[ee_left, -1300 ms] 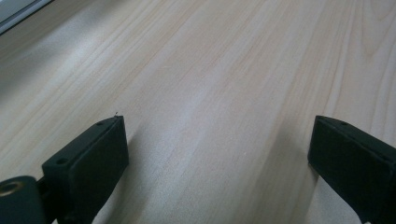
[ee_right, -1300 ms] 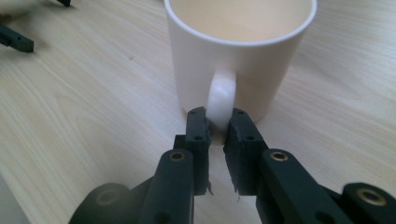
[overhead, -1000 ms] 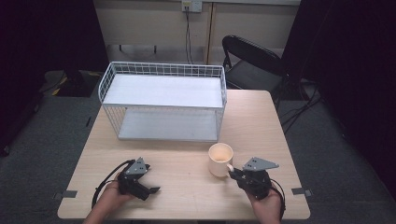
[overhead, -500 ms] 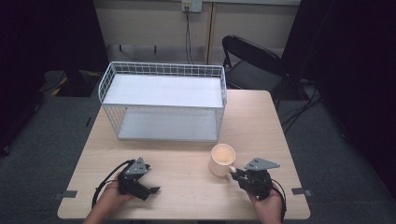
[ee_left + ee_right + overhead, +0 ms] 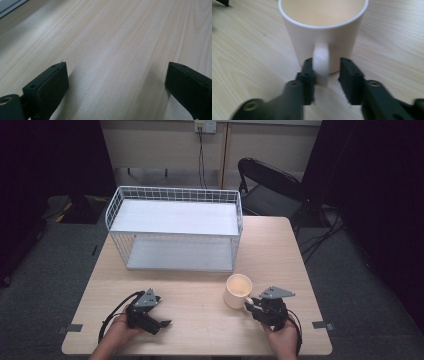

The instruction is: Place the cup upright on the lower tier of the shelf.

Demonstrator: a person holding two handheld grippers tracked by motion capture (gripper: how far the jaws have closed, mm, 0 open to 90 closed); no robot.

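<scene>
1. At 3 o'clock from the middle of the worktop (image 5: 200, 305) in the high view stands the cream mug (image 5: 237, 290), upright, its mouth open to the ceiling and nothing visible inside.
2. Its handle (image 5: 321, 62) points to about 4 o'clock, toward the person's right hand (image 5: 282, 335). In the right gripper view the handle faces the camera, straight between the 2 black jaws.
3. The right tongs (image 5: 250, 304) lie at 4 o'clock from the mug, low over the wood.
   - Their jaws stand narrow about the handle and have just been closing in on it.
   - In the right gripper view (image 5: 324, 72) 1 pad lies against the handle's side, while a slim gap shows at the other pad, so the handle is bracketed and not clamped.
   - The picture is somewhat blurred there.
4. The mug's base rests flat on the worktop.
5. The left tongs (image 5: 162, 323) sit at 8 o'clock from the worktop's middle, well apart from the mug and held by the left hand (image 5: 120, 332).
   - In the left gripper view (image 5: 115, 72) the 2 jaws stand wide apart with bare wood grain between them, gripping nothing.
6. At 12 o'clock on the worktop stands a white wire rack (image 5: 175, 195) with 2 white shelves, 1 above the other, well apart from the mug.
7. Beyond the worktop's far edge, at 1 o'clock, a black folding chair (image 5: 270, 185) stands on the grey floor.
</scene>
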